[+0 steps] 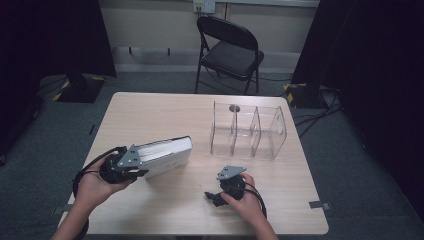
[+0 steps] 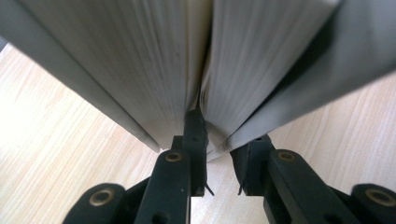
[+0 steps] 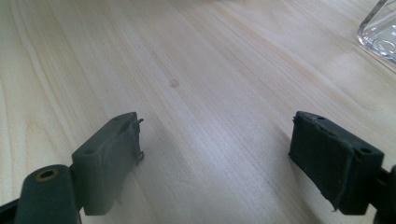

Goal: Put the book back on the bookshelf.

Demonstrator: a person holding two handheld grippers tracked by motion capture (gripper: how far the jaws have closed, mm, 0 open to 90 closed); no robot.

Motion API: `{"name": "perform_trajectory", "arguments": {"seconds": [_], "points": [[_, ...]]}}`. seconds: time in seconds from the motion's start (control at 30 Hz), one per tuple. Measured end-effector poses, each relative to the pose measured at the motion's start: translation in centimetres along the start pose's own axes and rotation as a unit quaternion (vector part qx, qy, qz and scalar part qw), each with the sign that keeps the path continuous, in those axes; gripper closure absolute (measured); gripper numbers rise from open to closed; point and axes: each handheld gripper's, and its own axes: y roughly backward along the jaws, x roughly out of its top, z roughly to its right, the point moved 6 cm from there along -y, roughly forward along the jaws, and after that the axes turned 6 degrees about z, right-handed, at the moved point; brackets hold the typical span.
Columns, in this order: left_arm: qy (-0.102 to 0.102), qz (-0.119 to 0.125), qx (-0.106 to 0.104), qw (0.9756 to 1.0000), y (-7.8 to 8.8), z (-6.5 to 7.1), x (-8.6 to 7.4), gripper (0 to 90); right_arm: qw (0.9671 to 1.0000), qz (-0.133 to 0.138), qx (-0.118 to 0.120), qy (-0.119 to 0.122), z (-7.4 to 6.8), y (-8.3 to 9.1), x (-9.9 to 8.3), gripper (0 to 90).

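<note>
We see a light wooden bench (image 1: 165, 200) with rounded corners, standing on grey carpet. On it, toward our left, a thick white book (image 1: 167, 155) lies with its page edges turned to the near side; in the left gripper view its pages (image 2: 140, 65) part above the pale wood grain. Toward the far right stands a clear plastic divider rack (image 1: 248, 131) with three compartments, well apart from the book. Its corner (image 3: 380, 32) shows in the right gripper view.

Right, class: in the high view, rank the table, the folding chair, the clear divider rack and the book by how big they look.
1. table
2. folding chair
3. clear divider rack, though the chair stands farther off, so that order is unsure
4. book
</note>
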Motion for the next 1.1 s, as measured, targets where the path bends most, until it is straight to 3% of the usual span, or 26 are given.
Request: {"name": "perform_trajectory", "arguments": {"seconds": [0.77,1.03,1.1], "points": [[0.017,0.001,-0.015,0.9997,1.5,1.0,-0.8,77.1,0.9999,-0.004,-0.012,-0.009,-0.1,-0.1,0.0,11.9],[0.034,0.004,-0.021,0.9992,1.4,0.4,-0.9,76.9,0.9999,-0.006,-0.011,-0.009,-0.2,-0.1,0.1,13.6],[0.047,0.008,-0.022,0.9986,1.4,0.3,-0.9,76.9,0.9999,-0.006,-0.007,-0.006,-0.1,-0.2,0.2,13.8]]}}
